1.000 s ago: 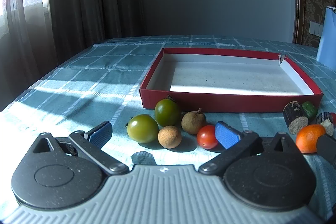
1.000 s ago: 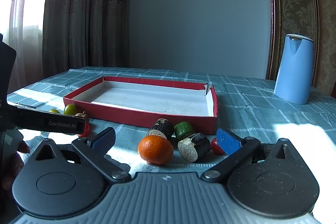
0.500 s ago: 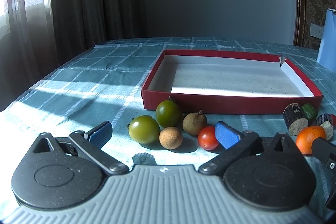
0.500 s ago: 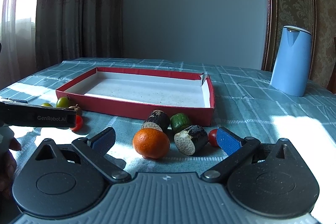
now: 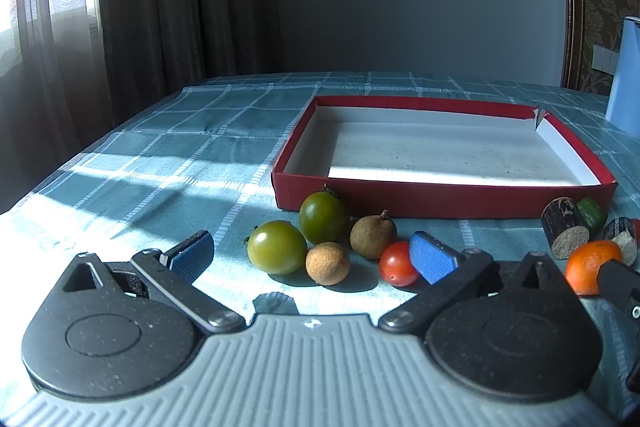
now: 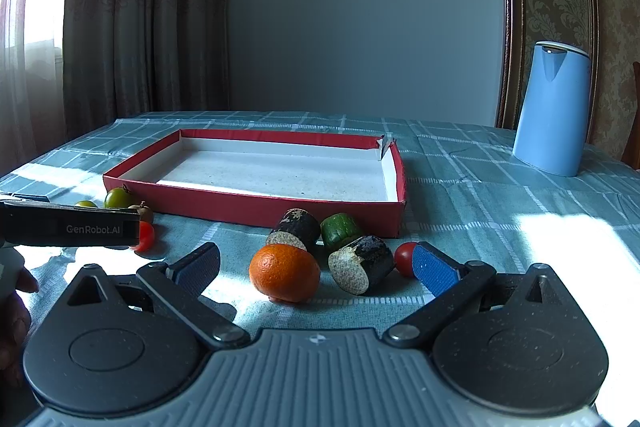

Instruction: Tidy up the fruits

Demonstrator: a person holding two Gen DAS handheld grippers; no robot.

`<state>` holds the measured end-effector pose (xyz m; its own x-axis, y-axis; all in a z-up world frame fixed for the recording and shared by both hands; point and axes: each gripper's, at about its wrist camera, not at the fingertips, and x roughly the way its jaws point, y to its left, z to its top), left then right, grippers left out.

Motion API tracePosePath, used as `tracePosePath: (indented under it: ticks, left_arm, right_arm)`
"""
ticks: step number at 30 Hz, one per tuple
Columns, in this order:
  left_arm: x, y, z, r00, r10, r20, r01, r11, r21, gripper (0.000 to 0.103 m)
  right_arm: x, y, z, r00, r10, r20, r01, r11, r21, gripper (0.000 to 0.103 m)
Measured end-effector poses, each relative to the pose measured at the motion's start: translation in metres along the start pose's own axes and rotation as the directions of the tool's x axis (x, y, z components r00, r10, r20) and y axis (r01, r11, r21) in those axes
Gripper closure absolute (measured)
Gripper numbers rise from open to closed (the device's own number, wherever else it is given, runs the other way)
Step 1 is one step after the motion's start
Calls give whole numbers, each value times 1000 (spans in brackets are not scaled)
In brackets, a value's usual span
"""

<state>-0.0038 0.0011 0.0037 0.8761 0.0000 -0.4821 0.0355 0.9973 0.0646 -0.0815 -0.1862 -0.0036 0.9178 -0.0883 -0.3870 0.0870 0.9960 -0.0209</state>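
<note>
Curtained window at left, grey-blue wall behind; bench [image 5: 168, 147] wears a teal checked cloth with hard sun patches.

Largest item: red tray [image 6: 256, 205], shallow, white inside, far right corner torn; nothing in it that I can see. Blue jug [image 6: 554, 111] stands well apart on the right; my left view cuts it at the frame edge.

All fruit lies on the cloth in front of the tray's near wall. Right group: orange [image 6: 285, 277], two dark cut cylinders with pale ends [image 6: 362, 265] [image 6: 295, 229], green chunk [image 6: 340, 227], and a red tomato [image 6: 405, 258] half hidden behind one blue pad. Left group: two green tomatoes [image 5: 277, 247] [image 5: 323, 218], two brown round fruits [image 5: 373, 237] [image 5: 327, 263], red cherry tomato [image 5: 398, 263] just beside a pad.

Left gripper [image 5: 314, 259]: fingers spread wide, holding nothing, the left group between and beyond them. Right gripper [image 6: 316, 269]: fingers wide, holding nothing, orange between them.

Writing: "GenRobot.AI" on the left gripper's side, seen from my right view. That body hides part of the left group there.
</note>
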Motion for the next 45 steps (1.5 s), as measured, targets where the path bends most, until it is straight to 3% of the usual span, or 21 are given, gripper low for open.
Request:
tracePosePath:
  ticks: [45]
  left_arm:
    - [1,1,-1,1000,7,5,-7,1000,-1,0]
  right_arm:
    - [2,-2,0,1000,6,-14,-6,1000,20,0]
